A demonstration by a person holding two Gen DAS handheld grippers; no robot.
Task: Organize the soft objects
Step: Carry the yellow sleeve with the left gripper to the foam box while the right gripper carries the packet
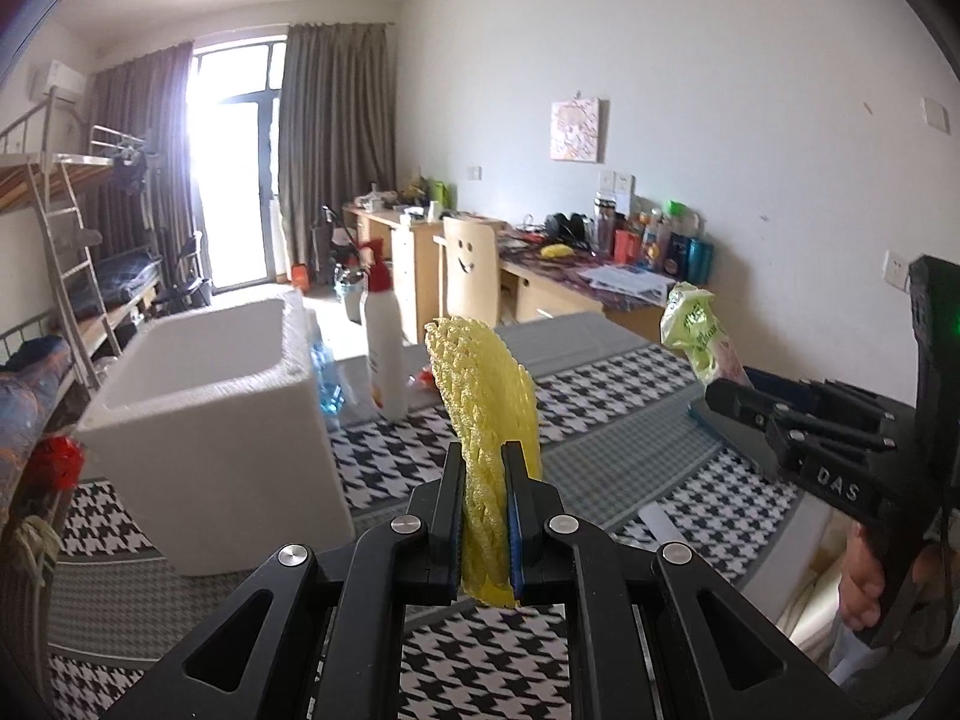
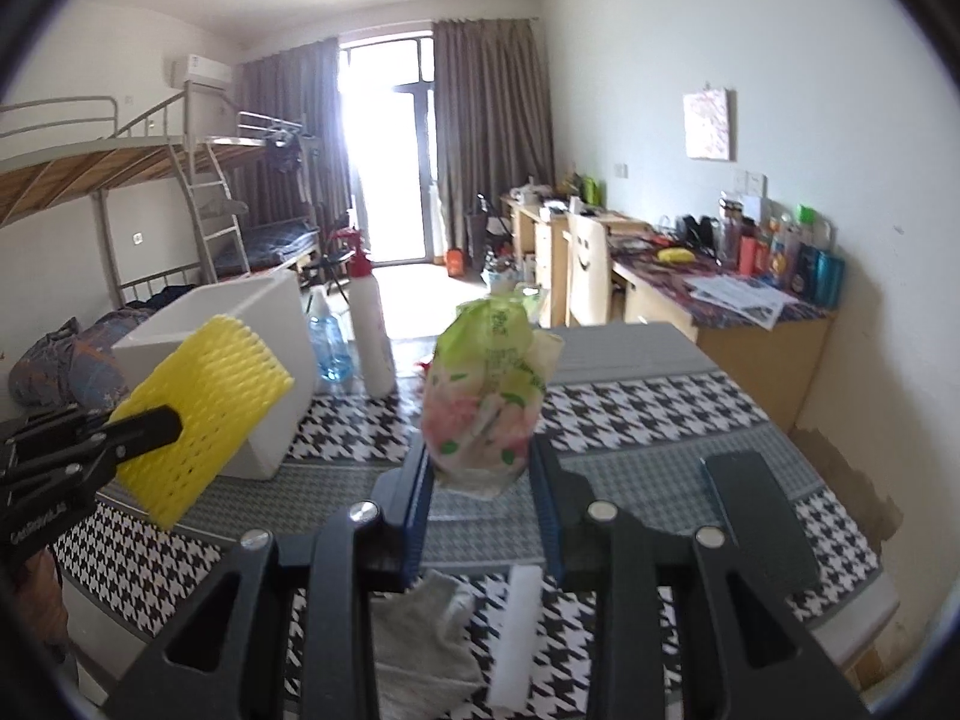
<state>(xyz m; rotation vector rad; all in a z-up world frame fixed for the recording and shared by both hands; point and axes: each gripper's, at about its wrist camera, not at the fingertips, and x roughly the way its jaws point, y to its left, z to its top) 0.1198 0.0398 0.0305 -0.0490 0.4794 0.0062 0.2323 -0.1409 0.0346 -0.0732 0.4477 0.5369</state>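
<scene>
Your white foam box (image 1: 204, 438) sits on the houndstooth table (image 1: 630, 396) at ten o'clock. Your left gripper (image 1: 486, 498) is clamped tight on the yellow foam net (image 1: 480, 396), held aloft. At two o'clock, your right gripper (image 2: 480, 480) pinches the crumpled plastic bag (image 2: 486, 396).

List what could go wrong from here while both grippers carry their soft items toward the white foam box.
The left gripper pinches only the lower end of the yellow foam net, so the net may flop or slip free. The right gripper holds the crinkly plastic bag by its bottom; it may slide out. The spray bottle stands close beside the white foam box and could be knocked over.
</scene>
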